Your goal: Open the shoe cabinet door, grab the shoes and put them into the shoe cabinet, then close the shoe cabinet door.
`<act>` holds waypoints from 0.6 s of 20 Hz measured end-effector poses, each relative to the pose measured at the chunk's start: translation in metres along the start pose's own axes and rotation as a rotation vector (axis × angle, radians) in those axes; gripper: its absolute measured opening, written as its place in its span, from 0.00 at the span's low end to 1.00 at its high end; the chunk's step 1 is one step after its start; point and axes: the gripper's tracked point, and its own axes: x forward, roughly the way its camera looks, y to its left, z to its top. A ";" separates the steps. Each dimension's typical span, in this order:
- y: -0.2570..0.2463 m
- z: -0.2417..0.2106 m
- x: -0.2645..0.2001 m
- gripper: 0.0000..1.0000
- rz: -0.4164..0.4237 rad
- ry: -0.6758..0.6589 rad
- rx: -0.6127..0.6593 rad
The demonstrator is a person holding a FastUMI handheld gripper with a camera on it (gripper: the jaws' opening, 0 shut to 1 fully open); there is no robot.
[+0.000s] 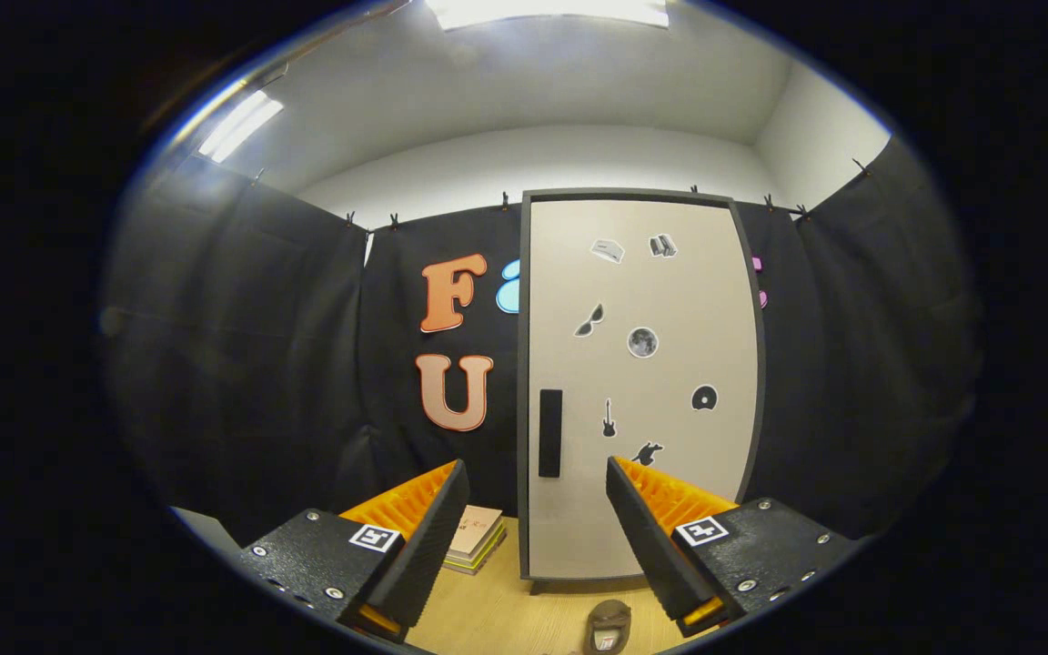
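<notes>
— While the shoe cabinet door (642,382) is shut, where do you stand?

— My tongs (538,478) are apart and empty, the dark handle (550,433) beyond them at frame centre. I'd close squarely on it and pull along the door's arc.

— And the shoes?

— One shoe (609,628) lies on the table (488,619), lower centre, cut off; a stack of books (477,537) sits left. Hinges I can't see.

A light wooden floor (488,609) carries the shoe cabinet (638,400), a stack of books (477,537) left of it, and a small dark object (608,628) nearer.
</notes>
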 end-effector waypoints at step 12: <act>-0.010 -0.035 0.135 0.94 -0.042 0.015 -0.003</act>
